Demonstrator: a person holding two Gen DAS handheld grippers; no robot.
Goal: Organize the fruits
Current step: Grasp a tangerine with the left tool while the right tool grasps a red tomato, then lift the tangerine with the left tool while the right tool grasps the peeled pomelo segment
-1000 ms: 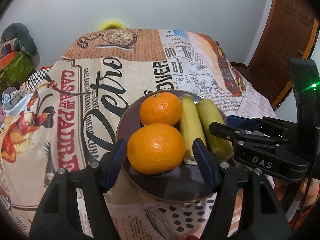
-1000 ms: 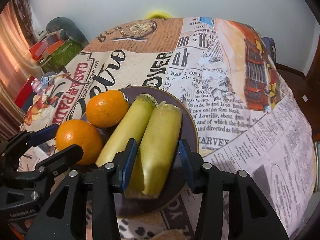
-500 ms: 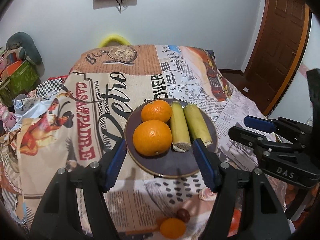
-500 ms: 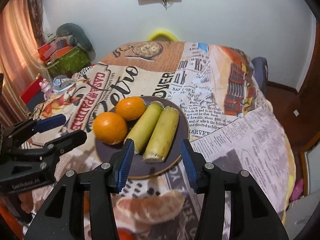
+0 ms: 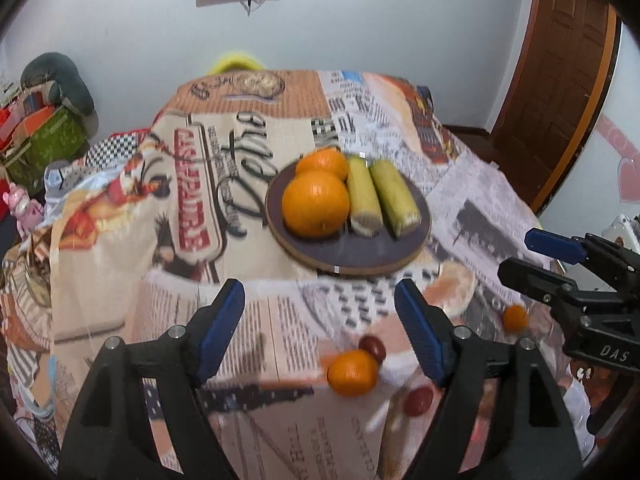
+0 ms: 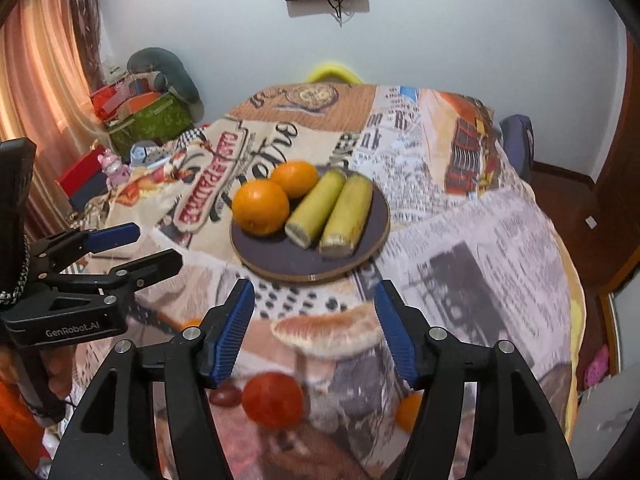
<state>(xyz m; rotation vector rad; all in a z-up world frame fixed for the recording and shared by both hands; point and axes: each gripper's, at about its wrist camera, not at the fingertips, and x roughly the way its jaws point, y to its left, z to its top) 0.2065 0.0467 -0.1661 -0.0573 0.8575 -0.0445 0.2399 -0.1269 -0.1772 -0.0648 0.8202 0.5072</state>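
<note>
A dark round plate (image 5: pixel 348 256) (image 6: pixel 288 258) sits on the patterned tablecloth. On it lie two oranges (image 5: pixel 316 204) (image 6: pixel 261 206) and two yellow-green banana pieces (image 5: pixel 394 198) (image 6: pixel 346 214), side by side. My left gripper (image 5: pixel 320 304) hovers short of the plate's near rim, its jaws opening with nothing between them. My right gripper (image 6: pixel 314 296) is also back from the plate, jaws opening and empty. Each gripper shows in the other's view: the right gripper (image 5: pixel 560 256) at the right edge, the left gripper (image 6: pixel 148 248) at the left edge.
The tablecloth (image 6: pixel 460 216) drapes over the table's near edge and carries what look like printed fruit pictures (image 5: pixel 352 372). Boxes and a bag (image 6: pixel 144 112) are stacked against the wall at left. A wooden door (image 5: pixel 560 80) stands at right. A yellow chair back (image 6: pixel 332 72) rises behind the table.
Both grippers have drawn back and up from the plate. The left had the near orange between its jaws, the right a banana piece; both fruits now lie free on the plate.
</note>
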